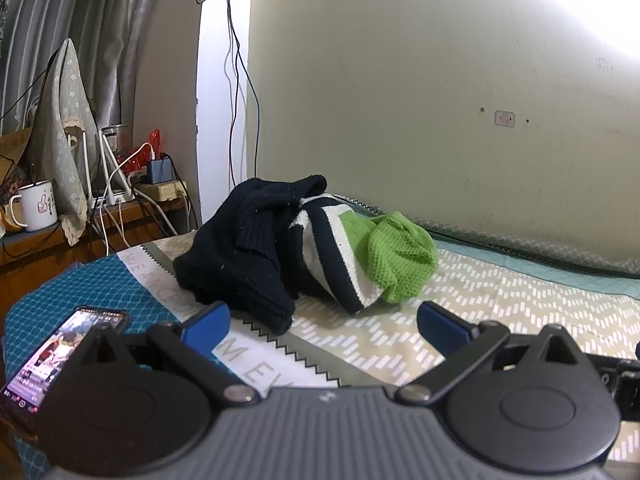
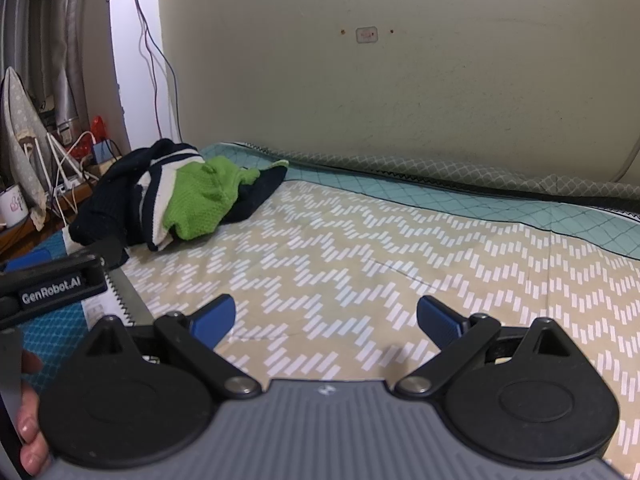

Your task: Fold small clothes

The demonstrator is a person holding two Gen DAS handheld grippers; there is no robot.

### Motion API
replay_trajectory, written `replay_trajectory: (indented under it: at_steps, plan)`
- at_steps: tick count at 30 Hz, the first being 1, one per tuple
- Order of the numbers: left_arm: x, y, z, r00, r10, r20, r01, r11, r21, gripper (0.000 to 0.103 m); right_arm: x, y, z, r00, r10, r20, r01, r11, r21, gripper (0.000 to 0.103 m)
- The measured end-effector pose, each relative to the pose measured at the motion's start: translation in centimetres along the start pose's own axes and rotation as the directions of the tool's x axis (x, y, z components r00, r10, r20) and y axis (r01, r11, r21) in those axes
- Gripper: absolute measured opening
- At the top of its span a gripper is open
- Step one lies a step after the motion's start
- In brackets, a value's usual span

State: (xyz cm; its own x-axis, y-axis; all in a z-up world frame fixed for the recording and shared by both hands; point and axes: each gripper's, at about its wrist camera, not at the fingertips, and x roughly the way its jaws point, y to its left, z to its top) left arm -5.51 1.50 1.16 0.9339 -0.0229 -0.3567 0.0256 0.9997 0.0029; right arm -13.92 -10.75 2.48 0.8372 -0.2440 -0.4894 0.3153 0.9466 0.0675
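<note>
With both the left claw [image 1: 322, 322] and right claw [image 2: 326, 320] spread wide and empty, grabbing the tangled clothes pile [image 1: 296, 248] near the bed's [image 2: 360, 248] far left corner risks lifting several garments together.

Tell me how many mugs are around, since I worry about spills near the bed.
1: a white enamel mug on the wooden side shelf left of the bed; others may hide behind the clutter.

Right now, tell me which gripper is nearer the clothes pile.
Left. The left gripper sits open just in front of the clothes pile; the right gripper, also open, is farther back, the pile off to its left.
</note>
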Motion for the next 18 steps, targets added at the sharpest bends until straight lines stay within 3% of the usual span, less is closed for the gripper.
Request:
replay_trajectory:
  at_steps: [18]
  plan:
    - [-0.05, -0.41, -0.03, 1.0, 0.003, -0.006, -0.003, 1.0, 0.031, 0.103, 0.05, -0.06, 0.09, 1.0, 0.001, -0.001, -0.001, 1.0, 0.0, 0.092]
